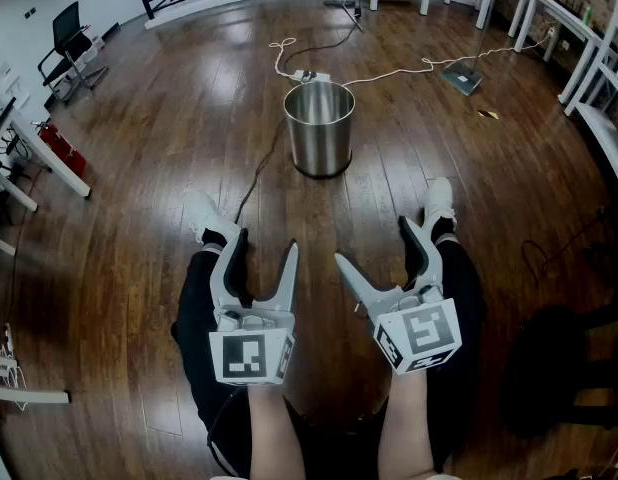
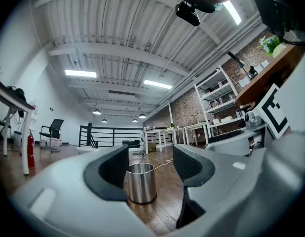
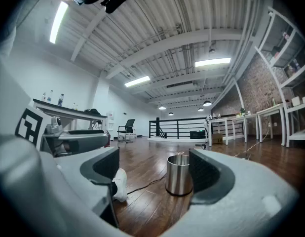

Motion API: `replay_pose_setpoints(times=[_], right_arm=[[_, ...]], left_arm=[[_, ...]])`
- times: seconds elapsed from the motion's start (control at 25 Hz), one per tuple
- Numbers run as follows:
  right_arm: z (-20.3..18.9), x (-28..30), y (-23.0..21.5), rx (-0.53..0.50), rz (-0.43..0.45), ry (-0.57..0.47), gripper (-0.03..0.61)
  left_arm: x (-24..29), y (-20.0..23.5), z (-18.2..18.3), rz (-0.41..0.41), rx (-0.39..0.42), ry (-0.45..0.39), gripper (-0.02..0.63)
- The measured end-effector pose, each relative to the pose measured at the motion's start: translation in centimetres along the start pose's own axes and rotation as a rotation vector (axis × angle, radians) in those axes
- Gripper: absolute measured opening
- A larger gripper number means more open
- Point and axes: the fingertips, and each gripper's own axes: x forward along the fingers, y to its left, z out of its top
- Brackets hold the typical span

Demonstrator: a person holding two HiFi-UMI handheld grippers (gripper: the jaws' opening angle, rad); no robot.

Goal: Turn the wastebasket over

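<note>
Well short of the round brushed-steel wastebasket (image 1: 319, 128), facing it: grey plastic left gripper (image 1: 263, 243), jaws apart, gripping nothing; grey plastic right gripper (image 1: 374, 240), jaws spread wider, likewise empty. Nearer the wastebasket, still apart from it: two white sneakers (image 1: 201, 211). Stands upright on the dark wooden floor (image 1: 139, 168), mouth up, untouched. Just behind the wastebasket: white power strip (image 1: 307, 75), looped white cable (image 1: 282, 46).

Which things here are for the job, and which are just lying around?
For the job:
wastebasket
left gripper
right gripper

Just lying about:
white cable
power strip
office chair
fire extinguisher
</note>
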Motion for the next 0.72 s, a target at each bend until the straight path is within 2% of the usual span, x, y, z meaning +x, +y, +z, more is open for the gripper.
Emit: replay_pose_setpoints(times=[0.12, 0.2, 0.36, 0.72], right_arm=[[0.1, 3.2, 0.5, -0.042, 0.057, 0.007, 0.430], [0.5, 5.0, 0.0, -0.041, 0.063, 0.000, 0.430], [1.8, 7.8, -3.4, -0.039, 0.057, -0.022, 0.419], [3.7, 17.1, -9.6, -0.107, 0.166, -0.018, 0.413]], left_arm=[[2.3, 2.1, -0.7, 0.040, -0.007, 0.004, 0.293], [4.0, 2.9, -1.1, 0.046, -0.013, 0.008, 0.293], [8.0, 3.7, -0.7, 0.060, -0.011, -0.004, 0.293], [17.2, 5.7, -0.1, 0.143, 0.031, -0.016, 0.293]])
